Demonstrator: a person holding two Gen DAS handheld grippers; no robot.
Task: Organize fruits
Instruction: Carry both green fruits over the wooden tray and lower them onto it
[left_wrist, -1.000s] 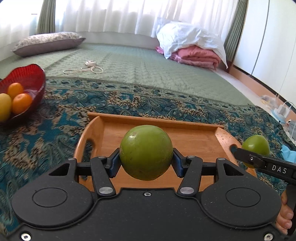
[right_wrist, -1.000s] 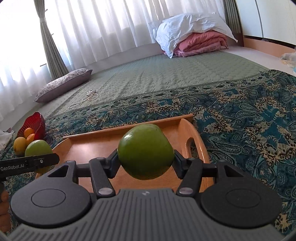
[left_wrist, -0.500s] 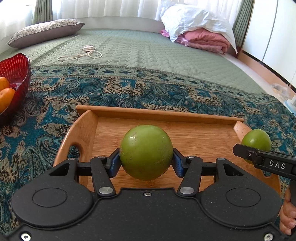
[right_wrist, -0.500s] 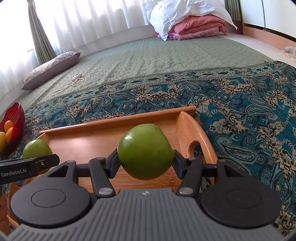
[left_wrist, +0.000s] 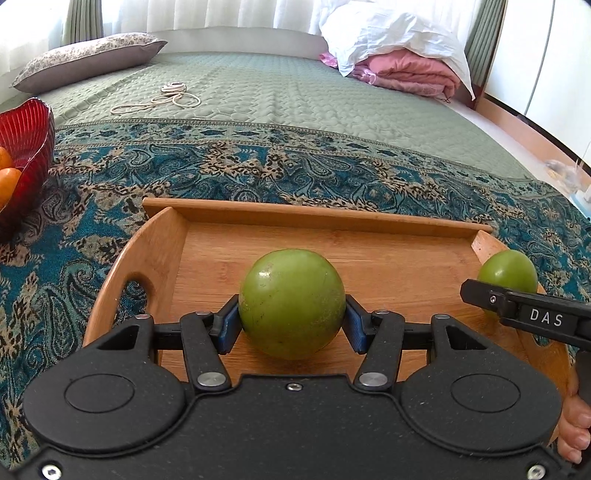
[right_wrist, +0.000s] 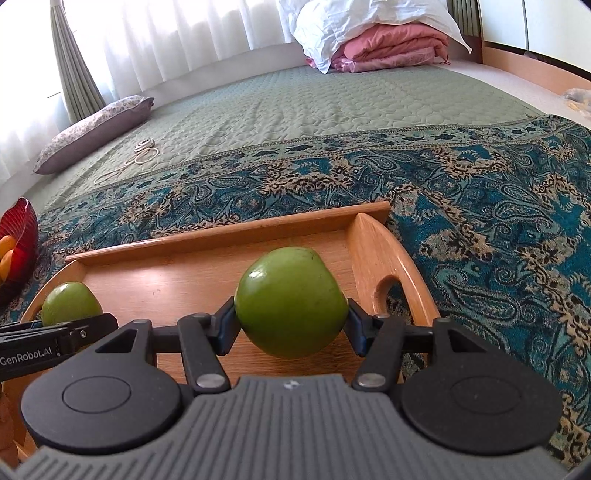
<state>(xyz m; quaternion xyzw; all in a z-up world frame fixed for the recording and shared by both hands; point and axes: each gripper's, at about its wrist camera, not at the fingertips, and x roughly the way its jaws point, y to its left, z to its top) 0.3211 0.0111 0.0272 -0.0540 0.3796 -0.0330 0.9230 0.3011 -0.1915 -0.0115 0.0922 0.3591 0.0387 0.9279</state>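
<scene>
- Being clamped between the pads of the left gripper (left_wrist: 291, 325), one green fruit (left_wrist: 291, 302) is held low over the left half of the wooden tray (left_wrist: 317, 218).
- A second green fruit (right_wrist: 291, 301) is gripped likewise by the right gripper (right_wrist: 291, 325), over the tray's right half.
- Placing seems the step in hand; a gentle lowering and release is called for, lest the fruits roll.
- Nothing is seen lying in the tray; orange fruits (left_wrist: 7, 181) are kept in the red bowl (left_wrist: 29, 122) to the left.

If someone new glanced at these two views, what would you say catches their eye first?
Most likely the two green fruits: one clamped in the left gripper, the other in the right gripper, both low over the wooden tray. After that, the red bowl of orange fruit on the patterned teal cloth, left of the tray.
</scene>
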